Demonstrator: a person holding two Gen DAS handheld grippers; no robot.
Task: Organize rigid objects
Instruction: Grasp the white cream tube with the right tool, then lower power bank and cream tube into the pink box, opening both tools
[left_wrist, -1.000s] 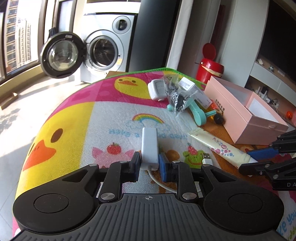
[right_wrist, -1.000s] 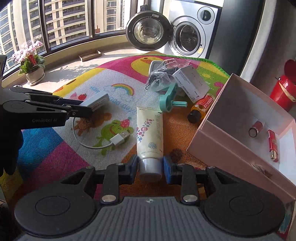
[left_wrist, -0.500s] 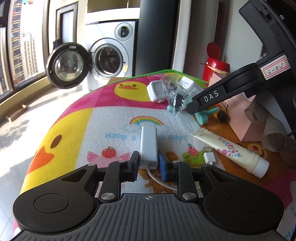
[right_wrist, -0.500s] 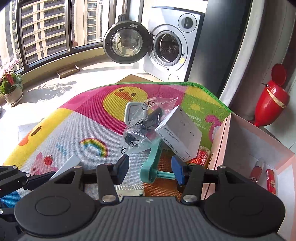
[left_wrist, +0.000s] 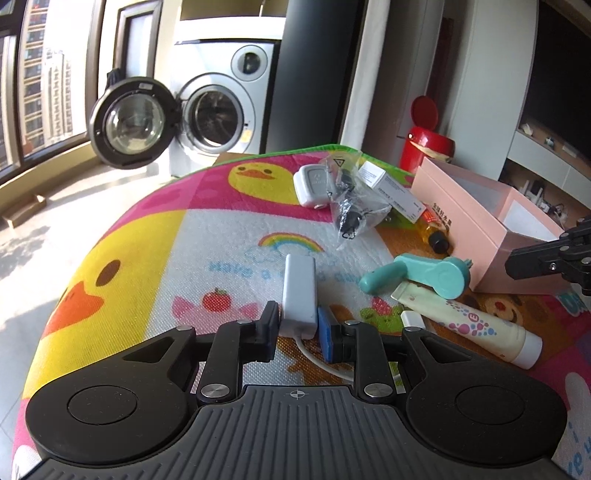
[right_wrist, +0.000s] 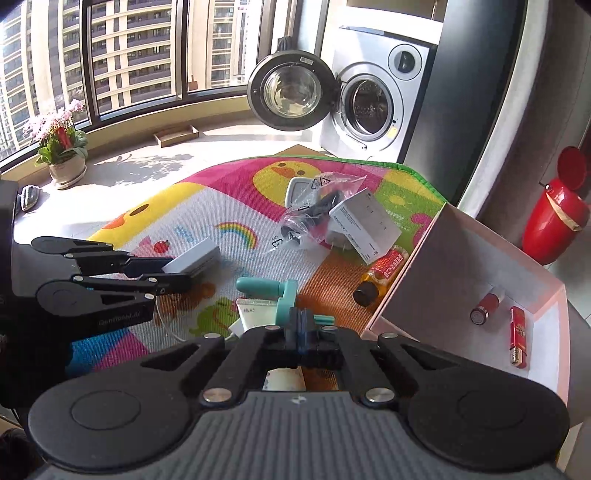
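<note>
Your left gripper (left_wrist: 298, 328) pinched the white adapter (left_wrist: 299, 291); your right gripper (right_wrist: 302, 332) clamped the teal tool (right_wrist: 284, 295). Two items lay in the pink box (right_wrist: 424, 251), ahead-right of the right fingers; most clutter remained beyond.

Bright daylight pours through the windows (right_wrist: 110, 55) up and left of the jaws; plant (right_wrist: 61, 147) shadows streak the floor (right_wrist: 147, 162); fisheye bends the edges; focus sharp.

Washing machine (right_wrist: 373, 99) with open door, potted orchid (right_wrist: 61, 147) near window, red bin (right_wrist: 557, 221).
</note>
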